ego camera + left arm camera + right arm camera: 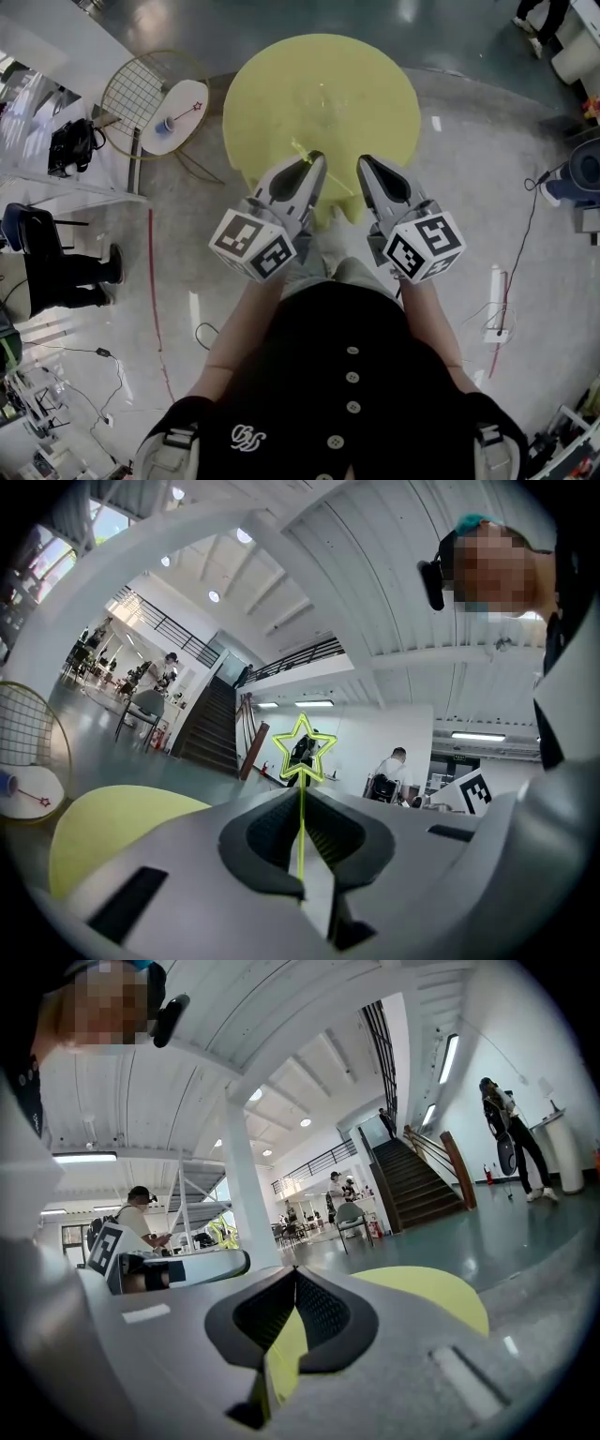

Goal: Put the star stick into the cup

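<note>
Your star stick (301, 808) is clamped in the left gripper (302, 794). The pads are pressed together on its thin green shaft, and the hollow star head stands clear beyond the tips. Its long axis follows the seam of the jaws, and the star end leads out over the near edge of the yellow table (281, 84). How much shaft trails behind the pads you cannot tell from these views. The right gripper (295, 1274) rides just beside the left one over that same near edge. Its fingertips are closed together with nothing between them, and only the yellow top shows through the gap lower down. No cup shows plainly on the yellow table, though faint glints near its middle are too weak to read. The likeliest target is the small blue thing (167, 124), which I take for the cup. It sits on the white side table (183, 98), off the yellow table's left edge and well apart from both grippers, and a red star stick (194, 107) lies beside it. If that is the cup, it is on your left hand's side, so the hand that holds the stick is also the nearer one. You are holding the stick level, so you will probably need to swing left and tip it steeply before it can drop in.
</note>
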Motion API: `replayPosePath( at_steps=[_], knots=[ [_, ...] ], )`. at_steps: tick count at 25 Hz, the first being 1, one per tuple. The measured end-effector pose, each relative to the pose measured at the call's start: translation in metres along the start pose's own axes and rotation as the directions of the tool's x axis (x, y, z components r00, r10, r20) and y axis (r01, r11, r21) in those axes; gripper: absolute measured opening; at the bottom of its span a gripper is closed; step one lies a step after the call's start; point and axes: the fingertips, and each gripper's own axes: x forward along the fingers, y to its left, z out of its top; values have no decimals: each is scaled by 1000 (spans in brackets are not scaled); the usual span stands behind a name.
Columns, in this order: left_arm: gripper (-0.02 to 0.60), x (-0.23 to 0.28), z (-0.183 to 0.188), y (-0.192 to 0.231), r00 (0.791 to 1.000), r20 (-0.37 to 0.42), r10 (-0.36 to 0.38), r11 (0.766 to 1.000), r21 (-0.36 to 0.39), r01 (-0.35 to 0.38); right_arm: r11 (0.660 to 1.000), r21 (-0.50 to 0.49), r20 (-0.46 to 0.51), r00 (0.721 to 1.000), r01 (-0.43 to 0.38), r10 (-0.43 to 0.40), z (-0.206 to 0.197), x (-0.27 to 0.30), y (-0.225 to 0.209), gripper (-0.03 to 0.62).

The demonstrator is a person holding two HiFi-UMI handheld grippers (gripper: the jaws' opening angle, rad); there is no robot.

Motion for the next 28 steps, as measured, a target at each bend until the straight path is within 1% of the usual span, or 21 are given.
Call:
replayPosePath(
  at_steps=[9, 16, 19, 23, 28],
  knots=[
    [21, 16, 10, 16, 1000, -8, -15, 1000, 4, 15, 1000, -5, 3, 1000, 28, -28, 6, 13, -16, 5],
    [21, 38, 23, 40, 999, -7, -34, 999, -7, 34, 999, -1, -6, 999, 54, -54, 12, 36, -35, 4],
    [21, 47, 35, 54, 999, 3, -47, 999, -3, 47, 998, -8, -4, 998, 59, -59, 18, 54, -43, 5],
    [21, 56, 47, 81, 999, 11, -41, 999, -7, 41, 997, -18, 2, 997, 79, -79, 27, 75, -55, 5],
    [21, 71, 64, 102, 998, 28, -56, 998, -13, 56, 993, -3, 15, 993, 116, -116, 31, 96, -75, 5]
  ],
)
